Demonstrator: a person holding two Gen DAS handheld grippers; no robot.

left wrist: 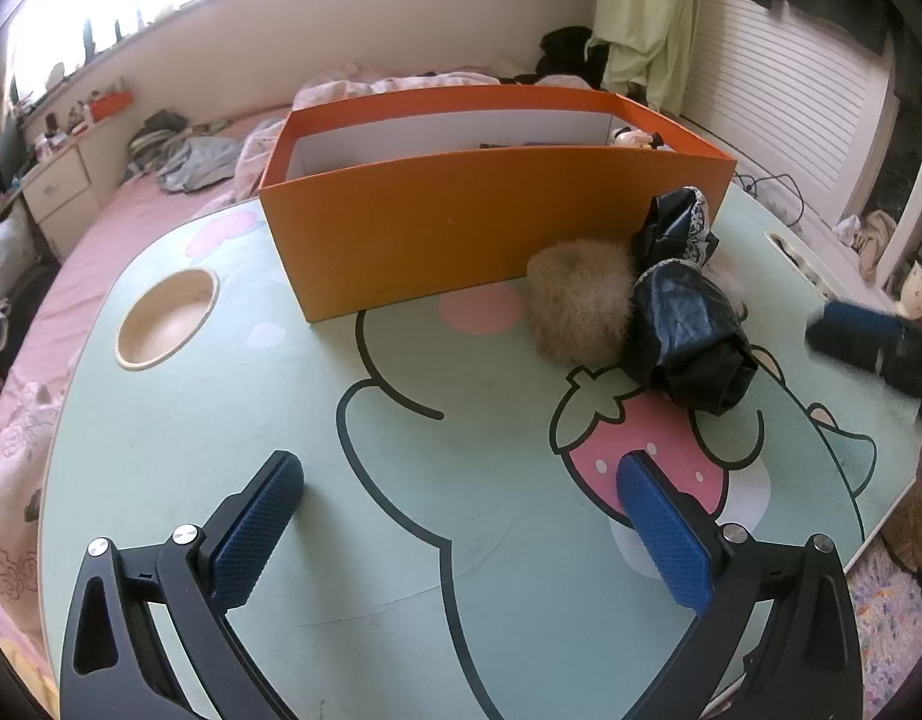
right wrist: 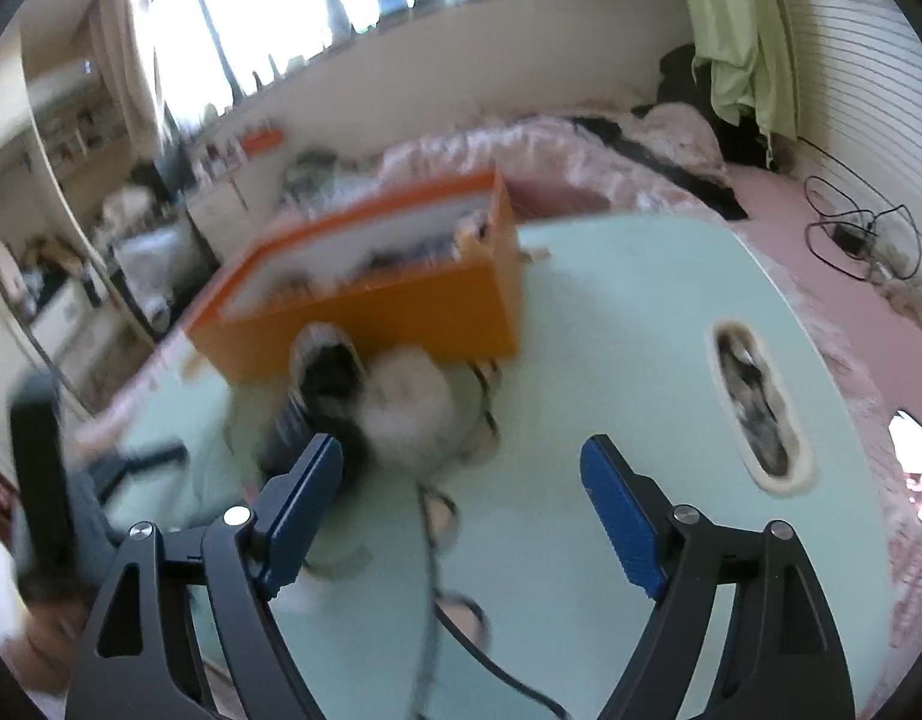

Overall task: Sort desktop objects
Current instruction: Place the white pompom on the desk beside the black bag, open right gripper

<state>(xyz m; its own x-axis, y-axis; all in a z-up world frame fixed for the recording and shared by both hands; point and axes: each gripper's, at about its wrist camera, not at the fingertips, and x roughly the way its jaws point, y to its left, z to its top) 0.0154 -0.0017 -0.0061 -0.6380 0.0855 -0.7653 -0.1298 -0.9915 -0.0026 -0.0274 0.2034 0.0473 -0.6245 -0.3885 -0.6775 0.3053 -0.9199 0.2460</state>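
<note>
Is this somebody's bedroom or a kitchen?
Most likely a bedroom. A bed with pink sheets and rumpled bedding lies behind the little cartoon table, clothes lie scattered on the bed, and a white bedside drawer unit stands under the window.

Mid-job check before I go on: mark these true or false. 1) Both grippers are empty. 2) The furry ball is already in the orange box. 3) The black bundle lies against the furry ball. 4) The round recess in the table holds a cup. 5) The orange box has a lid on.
1) True. The left gripper and the right gripper both stand open with nothing between the fingers.
2) False. The furry ball lies on the table, just in front of the orange box.
3) True. The black bundle touches the ball's right side.
4) False. The round recess holds nothing.
5) False. The box is open at the top.
</note>
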